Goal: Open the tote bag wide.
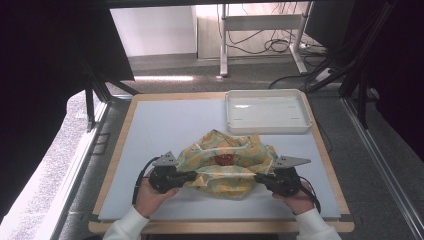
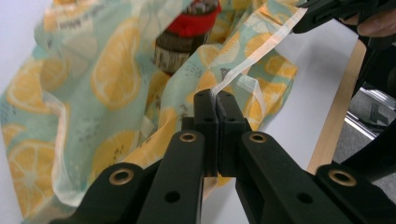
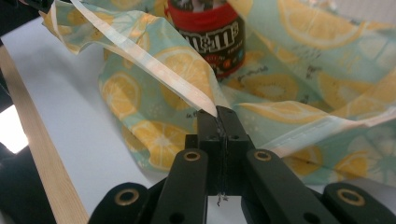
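Note:
A lemon-print cloth bag (image 1: 225, 165) lies on the white mat near the front edge. Inside it stands a red-capped M&M's tube (image 1: 223, 159), seen close as the tube (image 3: 210, 32) and the tube (image 2: 184, 39). My left gripper (image 1: 192, 175) is shut on the bag's white ribbon (image 2: 261, 51) at the bag's left side; its jaws (image 2: 215, 100) pinch the strip. My right gripper (image 1: 257, 177) is shut on the same ribbon (image 3: 154, 70) at the right side, jaws closed (image 3: 217, 114). The ribbon runs taut between both grippers.
A white plastic tray (image 1: 268, 112) sits at the back right of the mat. The table's wooden edge (image 1: 220, 227) runs just behind my hands. Dark stands and cables flank the table on the floor.

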A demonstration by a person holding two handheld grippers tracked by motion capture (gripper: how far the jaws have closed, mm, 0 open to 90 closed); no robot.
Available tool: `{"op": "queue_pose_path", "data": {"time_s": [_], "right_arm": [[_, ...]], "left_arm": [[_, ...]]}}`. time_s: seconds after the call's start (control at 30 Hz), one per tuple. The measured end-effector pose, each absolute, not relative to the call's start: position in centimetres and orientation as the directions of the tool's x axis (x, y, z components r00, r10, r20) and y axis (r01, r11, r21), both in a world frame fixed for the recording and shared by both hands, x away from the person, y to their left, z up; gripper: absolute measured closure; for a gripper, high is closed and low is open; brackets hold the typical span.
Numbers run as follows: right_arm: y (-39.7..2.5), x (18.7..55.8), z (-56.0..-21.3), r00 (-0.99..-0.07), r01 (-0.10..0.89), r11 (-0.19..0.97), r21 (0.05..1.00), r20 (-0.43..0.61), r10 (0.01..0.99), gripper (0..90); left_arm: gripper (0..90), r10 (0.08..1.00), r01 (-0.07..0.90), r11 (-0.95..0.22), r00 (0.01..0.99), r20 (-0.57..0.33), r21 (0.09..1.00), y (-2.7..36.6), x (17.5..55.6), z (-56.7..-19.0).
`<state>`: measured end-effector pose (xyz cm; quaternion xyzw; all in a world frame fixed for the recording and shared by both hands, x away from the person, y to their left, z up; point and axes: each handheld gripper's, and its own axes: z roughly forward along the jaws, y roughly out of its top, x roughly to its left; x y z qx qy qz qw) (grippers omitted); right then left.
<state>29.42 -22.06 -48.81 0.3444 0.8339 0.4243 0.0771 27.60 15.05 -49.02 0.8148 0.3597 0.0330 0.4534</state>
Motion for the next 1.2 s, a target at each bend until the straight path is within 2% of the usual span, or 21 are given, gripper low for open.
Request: {"op": "queue_pose_path", "data": {"time_s": [0.37, 0.77, 0.83, 0.9, 1.0, 1.1, 1.2], "right_arm": [[-21.5, 29.6, -50.5, -0.738, 0.541, 0.471, 0.697, 0.126, 0.663, 88.5], [-21.3, 29.7, -50.6, -0.744, 0.531, 0.484, 0.695, 0.110, 0.659, 82.9], [-21.4, 29.7, -50.5, -0.746, 0.527, 0.483, 0.699, 0.108, 0.657, 77.8], [-21.4, 29.5, -50.3, -0.754, 0.509, 0.481, 0.714, 0.100, 0.650, 67.1], [-21.7, 29.2, -49.6, -0.754, 0.488, 0.439, 0.754, 0.111, 0.647, 51.0], [-22.2, 29.0, -48.8, -0.742, 0.470, 0.389, 0.792, 0.116, 0.660, 42.6], [-22.3, 28.8, -48.0, -0.741, 0.449, 0.363, 0.817, 0.112, 0.662, 37.5]], "left_arm": [[89.2, 0.620, 0.598, -0.366, 0.728, -0.292, 0.713, 14.7, 28.0, -51.5], [83.2, 0.638, 0.608, -0.364, 0.714, -0.287, 0.705, 14.8, 28.4, -52.1], [80.1, 0.640, 0.609, -0.363, 0.713, -0.286, 0.706, 14.9, 28.4, -52.0], [74.6, 0.632, 0.607, -0.364, 0.718, -0.291, 0.706, 15.0, 28.4, -51.7], [60.0, 0.611, 0.599, -0.356, 0.730, -0.307, 0.717, 15.5, 28.4, -50.9], [46.6, 0.598, 0.577, -0.334, 0.741, -0.305, 0.746, 16.0, 28.1, -49.8], [40.5, 0.583, 0.551, -0.325, 0.757, -0.296, 0.769, 16.3, 27.9, -49.0]]}}
